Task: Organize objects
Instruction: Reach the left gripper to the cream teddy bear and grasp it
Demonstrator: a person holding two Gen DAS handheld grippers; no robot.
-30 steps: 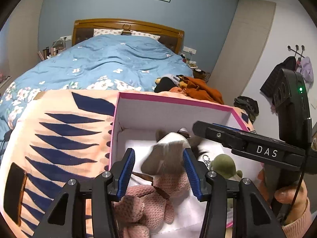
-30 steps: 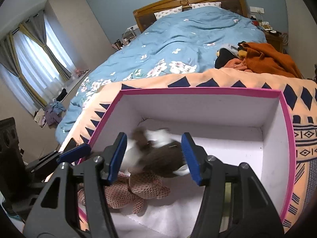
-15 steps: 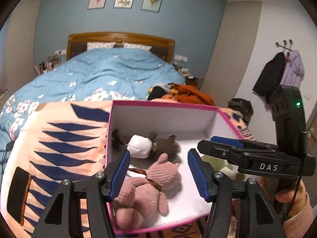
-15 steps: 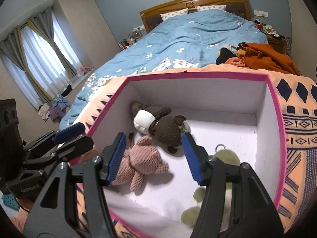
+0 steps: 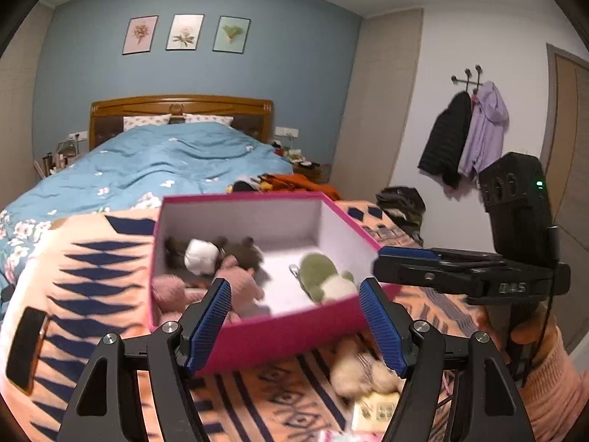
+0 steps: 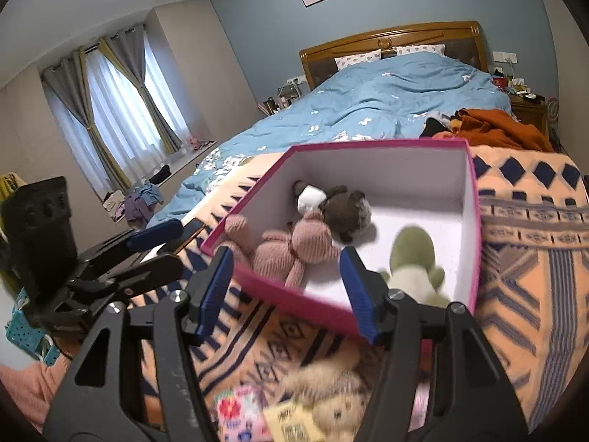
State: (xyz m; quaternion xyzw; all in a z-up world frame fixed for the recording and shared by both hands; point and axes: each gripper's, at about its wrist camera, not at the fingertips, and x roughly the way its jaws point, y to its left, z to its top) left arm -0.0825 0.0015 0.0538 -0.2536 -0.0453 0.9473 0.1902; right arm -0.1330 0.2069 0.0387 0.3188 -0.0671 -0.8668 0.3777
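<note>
A pink box (image 5: 279, 331) (image 6: 475, 199) with a white inside stands on the orange patterned blanket (image 5: 81, 280). In it lie a pink knitted bear (image 5: 239, 287) (image 6: 294, 246), a dark brown plush with a white face (image 5: 221, 252) (image 6: 342, 210) and a green plush (image 5: 320, 276) (image 6: 412, 254). My left gripper (image 5: 294, 316) is open and empty, just before the box's near wall. My right gripper (image 6: 287, 291) is open and empty, above the box's near corner. A cream plush (image 5: 364, 372) (image 6: 331, 397) lies on the blanket in front of the box.
A tagged packet (image 6: 239, 412) and a yellow card (image 6: 294, 423) lie by the cream plush. A dark phone (image 5: 25, 346) lies on the blanket at left. Behind are the blue bed (image 5: 165, 162), an orange cloth pile (image 6: 493, 125) and coats on a wall hook (image 5: 467, 136).
The dark brown plush dropped into the box and lies beside the pink bear. Both grippers have drawn back and up from the box, bringing the cream plush into view.
</note>
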